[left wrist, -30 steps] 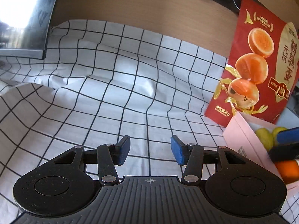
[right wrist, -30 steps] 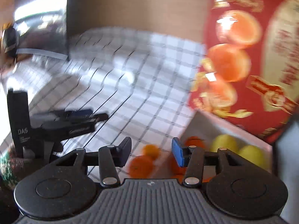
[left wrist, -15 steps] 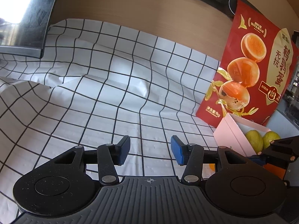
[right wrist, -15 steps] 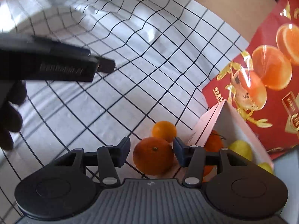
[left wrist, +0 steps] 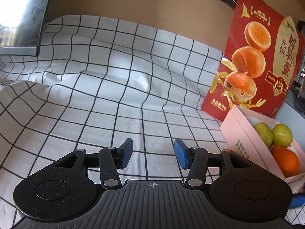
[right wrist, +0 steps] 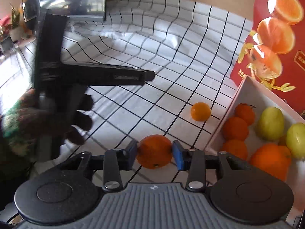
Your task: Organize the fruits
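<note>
An orange (right wrist: 153, 154) lies on the checked cloth, and my right gripper (right wrist: 154, 150) is closing on it; both blue pads (right wrist: 176, 152) touch its sides. A smaller orange (right wrist: 200, 111) sits loose on the cloth farther ahead. To the right stands the pink box (right wrist: 241, 89) with several oranges (right wrist: 235, 128) and yellow-green lemons (right wrist: 270, 124) inside. My left gripper (left wrist: 153, 152) hovers open over bare cloth with nothing between its fingers. The same box (left wrist: 240, 133) shows at the right of the left wrist view. A gloved hand (right wrist: 76, 122) holds the left gripper's handle.
A tall red snack bag (left wrist: 263, 57) stands upright behind the box, against the wooden back wall. A dark monitor (left wrist: 21, 19) sits at the back left. The checked cloth (left wrist: 114, 76) is wrinkled, with a raised fold in the middle.
My right gripper dropped toward the near orange and its jaws closed onto it. It has left the right edge of the left wrist view. The left gripper stayed put.
</note>
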